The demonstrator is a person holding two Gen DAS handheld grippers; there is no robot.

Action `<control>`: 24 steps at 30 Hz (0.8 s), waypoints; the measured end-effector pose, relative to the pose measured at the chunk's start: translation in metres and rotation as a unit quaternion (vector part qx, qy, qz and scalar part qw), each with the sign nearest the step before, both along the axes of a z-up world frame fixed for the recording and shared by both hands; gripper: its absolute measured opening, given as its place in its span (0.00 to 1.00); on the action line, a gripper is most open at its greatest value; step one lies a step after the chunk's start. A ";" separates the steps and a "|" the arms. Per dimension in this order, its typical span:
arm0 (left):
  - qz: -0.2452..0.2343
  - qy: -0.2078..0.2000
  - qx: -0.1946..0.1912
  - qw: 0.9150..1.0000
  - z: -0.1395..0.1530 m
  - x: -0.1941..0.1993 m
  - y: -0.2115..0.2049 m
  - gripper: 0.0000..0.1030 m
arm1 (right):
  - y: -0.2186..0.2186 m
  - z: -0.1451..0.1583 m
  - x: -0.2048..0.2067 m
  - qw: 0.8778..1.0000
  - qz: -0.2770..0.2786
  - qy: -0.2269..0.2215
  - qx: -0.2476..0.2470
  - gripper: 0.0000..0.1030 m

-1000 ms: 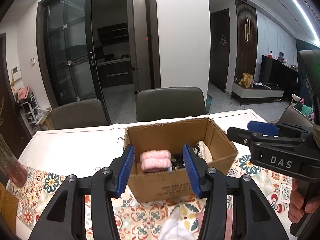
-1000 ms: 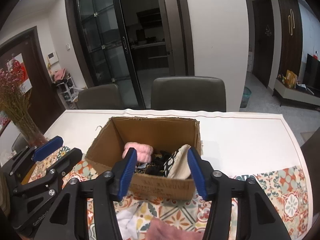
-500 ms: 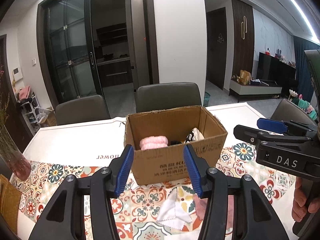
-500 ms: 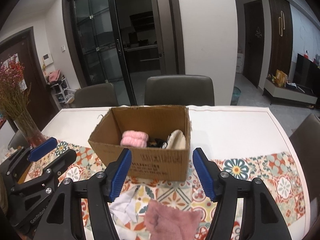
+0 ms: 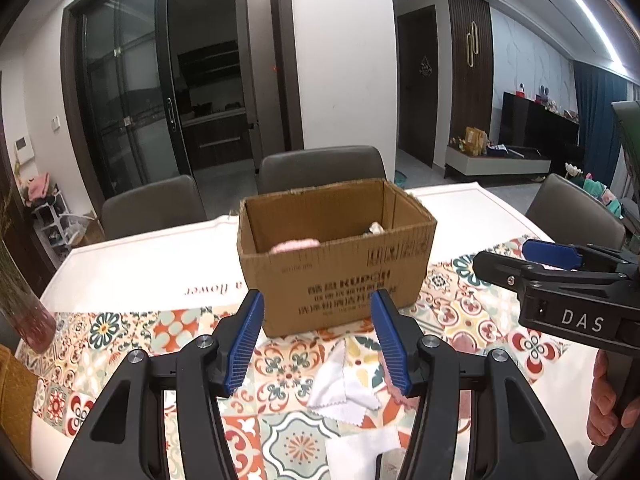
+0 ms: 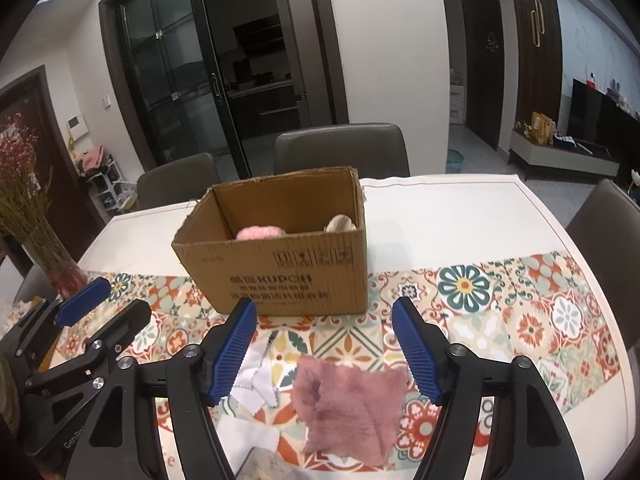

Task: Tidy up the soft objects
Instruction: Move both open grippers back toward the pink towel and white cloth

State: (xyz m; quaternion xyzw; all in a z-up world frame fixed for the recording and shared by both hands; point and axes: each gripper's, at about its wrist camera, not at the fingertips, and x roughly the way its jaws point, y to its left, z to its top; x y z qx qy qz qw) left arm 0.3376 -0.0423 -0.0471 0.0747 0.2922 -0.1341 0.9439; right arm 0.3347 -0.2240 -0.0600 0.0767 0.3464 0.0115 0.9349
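A brown cardboard box (image 5: 340, 272) (image 6: 280, 268) stands on the patterned tablecloth, holding a pink roll (image 6: 260, 233) and a cream soft item (image 6: 340, 223). A small white cloth (image 5: 344, 388) (image 6: 256, 384) lies flat in front of the box. A dusty pink cloth (image 6: 348, 408) lies to its right. My left gripper (image 5: 316, 340) is open and empty, above the white cloth. My right gripper (image 6: 324, 348) is open and empty, above the pink cloth.
A vase of dried flowers (image 6: 44, 248) stands at the table's left edge. Grey chairs (image 6: 340, 148) stand behind the table (image 6: 460, 216) and one at the right (image 6: 600, 248). More white fabric (image 5: 360, 452) lies near the front edge.
Both grippers have pulled back from over the box toward the table's front, so the two cloths now lie under them. Both stay open and empty.
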 end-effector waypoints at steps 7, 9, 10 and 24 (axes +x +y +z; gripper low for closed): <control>-0.014 0.018 -0.006 1.000 -0.021 -0.009 0.006 0.56 | 0.005 -0.020 -0.009 1.000 -0.011 0.024 0.000 0.69; -0.019 0.023 -0.011 0.999 -0.026 -0.010 0.008 0.56 | 0.006 -0.029 -0.010 0.999 -0.011 0.036 0.010 0.69; -0.020 0.027 -0.014 0.999 -0.029 -0.009 0.007 0.56 | 0.005 -0.034 -0.010 0.999 -0.013 0.043 0.017 0.69; -0.045 0.052 0.016 0.998 -0.074 -0.005 0.002 0.59 | 0.003 -0.090 -0.012 0.994 -0.038 0.098 0.023 0.69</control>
